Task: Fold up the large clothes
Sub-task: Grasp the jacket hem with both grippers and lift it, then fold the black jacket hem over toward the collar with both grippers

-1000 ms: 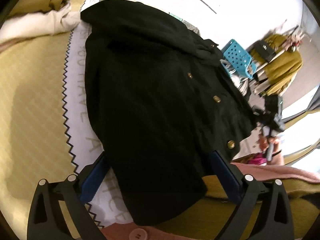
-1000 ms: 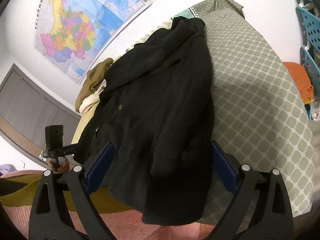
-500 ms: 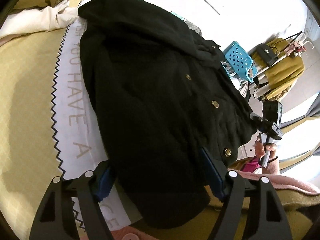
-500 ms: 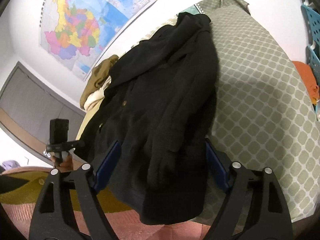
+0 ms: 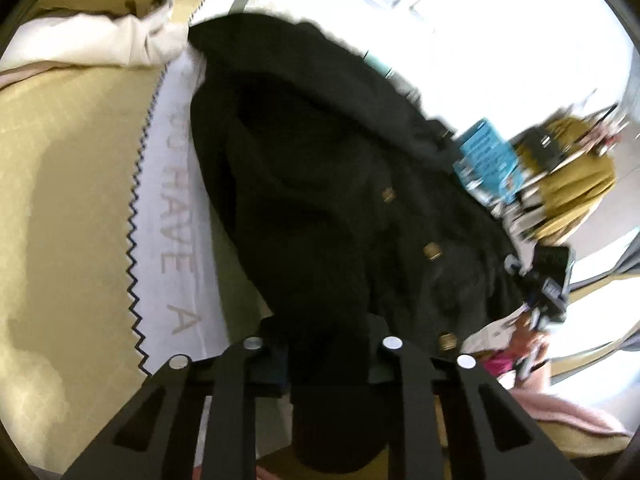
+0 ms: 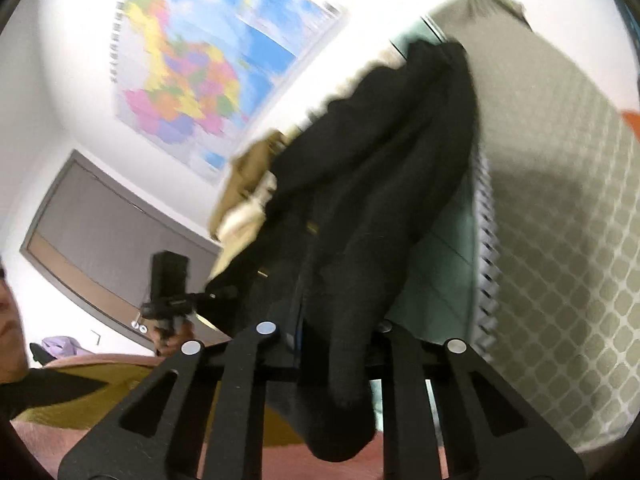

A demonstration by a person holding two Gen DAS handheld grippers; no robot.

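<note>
A large black coat (image 5: 320, 184) with brass buttons lies lengthwise on the bed, hem end toward me. My left gripper (image 5: 326, 354) is shut on the coat's hem edge, which bunches and hangs between its fingers. In the right wrist view the same coat (image 6: 372, 184) is lifted off the bed at its near end, and my right gripper (image 6: 336, 344) is shut on the other hem corner, with cloth drooping below the jaws. The right gripper also shows in the left wrist view (image 5: 548, 280), and the left one in the right wrist view (image 6: 172, 292).
The bed has a yellow quilted cover (image 5: 68, 208) with a white lettered strip (image 5: 176, 216), and a grey patterned cover (image 6: 560, 240) on the right side. Cream and tan clothes (image 5: 92, 36) are piled near the headboard. A blue crate (image 5: 488, 160) and clothes rack stand beside the bed.
Both grippers moved in onto the coat's hem and closed on it. The near end of the coat has risen off the bed, and both views are tilted and blurred.
</note>
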